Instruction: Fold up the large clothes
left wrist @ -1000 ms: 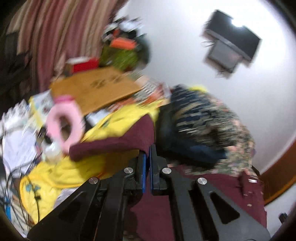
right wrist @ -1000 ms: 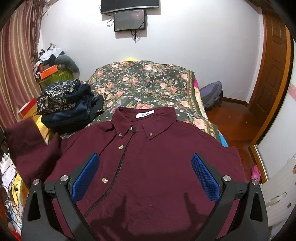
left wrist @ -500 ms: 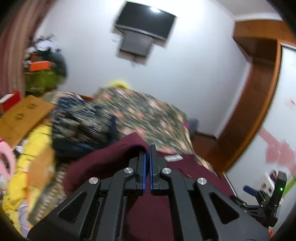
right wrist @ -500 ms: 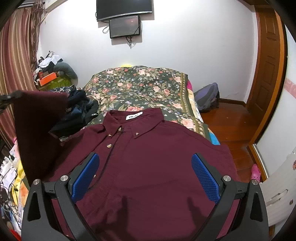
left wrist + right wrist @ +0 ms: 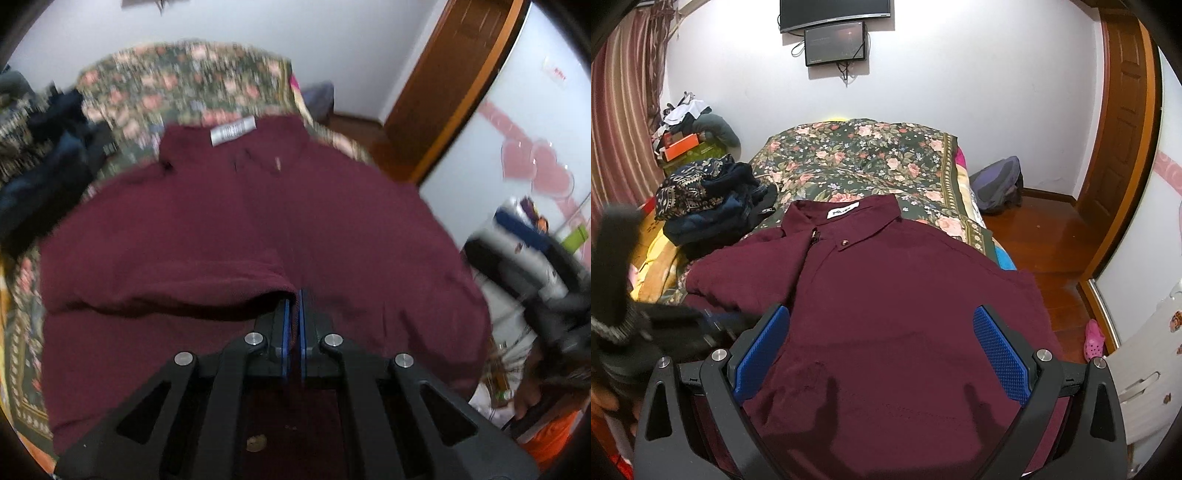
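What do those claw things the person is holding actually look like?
Each is a black plastic frame of angled struts with triangular cut-outs and round silver bolt heads at the joints. The right gripper has two flat fingers faced with bright blue pads with a fine bumpy texture. The left gripper shows the same black frame and thin blue pad edges. No cables or markings are visible.

The left wrist camera sits low and close over the shirt (image 5: 258, 221), looking along the bed (image 5: 192, 74) toward the far wall, tilted right toward the door (image 5: 454, 74). The right wrist camera hangs higher above the shirt's (image 5: 905, 302) hem, facing straight up the bed (image 5: 857, 155) to the wall screens (image 5: 834, 40). Both views share shirt, bed and door (image 5: 1123, 122).
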Available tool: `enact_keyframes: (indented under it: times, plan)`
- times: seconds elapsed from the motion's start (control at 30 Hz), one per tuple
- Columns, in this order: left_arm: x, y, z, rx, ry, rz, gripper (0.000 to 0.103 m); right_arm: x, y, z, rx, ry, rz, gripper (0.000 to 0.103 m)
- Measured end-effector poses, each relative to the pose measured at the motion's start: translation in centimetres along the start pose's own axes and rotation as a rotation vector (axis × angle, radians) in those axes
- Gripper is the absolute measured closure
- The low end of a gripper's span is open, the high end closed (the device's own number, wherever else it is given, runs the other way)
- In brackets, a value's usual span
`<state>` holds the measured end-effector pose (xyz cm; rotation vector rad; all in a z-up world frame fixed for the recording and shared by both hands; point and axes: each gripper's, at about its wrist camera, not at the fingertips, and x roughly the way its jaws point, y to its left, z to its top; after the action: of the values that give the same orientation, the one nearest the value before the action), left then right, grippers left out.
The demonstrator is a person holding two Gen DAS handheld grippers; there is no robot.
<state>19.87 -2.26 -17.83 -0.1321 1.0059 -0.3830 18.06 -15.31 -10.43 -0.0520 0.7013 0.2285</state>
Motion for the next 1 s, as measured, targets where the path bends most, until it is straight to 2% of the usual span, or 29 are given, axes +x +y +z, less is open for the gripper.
enact_keyframes:
  times: [0.1, 0.23, 0.27, 0.33, 0.4, 0.47, 0.57, 0.67, 0.77, 0.9, 1.0]
  plan:
    - [0.6, -0.2, -0.9, 0.013, 0.033, 0.010, 0.097, 0.0, 0.1, 0.1, -0.017, 0.003, 0.005, 0.004]
    - [-0.5, -1.0, -1.5, 0.077, 0.025, 0.040, 0.093, 0.3, 0.6, 0.4, -0.053, 0.012, 0.007, 0.004]
    - [-1.1, -1.1, -1.6, 0.092, 0.016, 0.052, 0.089, 0.4, 0.9, 0.6, -0.060, 0.012, 0.009, 0.004]
    - [-2.1, -1.0, -1.3, 0.117, -0.008, 0.069, 0.079, 0.4, 1.2, 0.9, -0.061, 0.008, 0.018, 0.004]
    - [-3.2, -0.3, -1.0, 0.128, -0.044, 0.099, 0.052, 0.3, 1.5, 1.3, -0.056, 0.004, 0.033, 0.004]
    - [-5.1, 0.7, -0.9, 0.114, -0.122, 0.137, 0.043, 0.2, 1.9, 1.8, -0.055, -0.001, 0.050, 0.004]
    - [-7.0, 3.1, -0.2, 0.068, -0.172, 0.165, 0.041, 0.4, 3.3, 2.9, -0.085, -0.008, 0.073, 0.004]
    - [-9.1, 6.2, 0.1, 0.004, -0.231, 0.226, 0.040, 0.8, 4.8, 3.6, -0.126, -0.008, 0.096, 0.004]
    - [-11.0, 10.0, 0.0, -0.061, -0.285, 0.337, 0.040, 1.8, 7.3, 4.3, -0.195, 0.009, 0.156, 0.004]
    - [-12.4, 13.8, -1.0, -0.108, -0.316, 0.465, 0.039, 4.1, 11.2, 4.7, -0.292, 0.054, 0.216, 0.004]
    - [-13.2, 15.9, -2.0, -0.150, -0.315, 0.498, 0.039, 6.0, 13.7, 4.6, -0.364, 0.108, 0.262, 0.004]
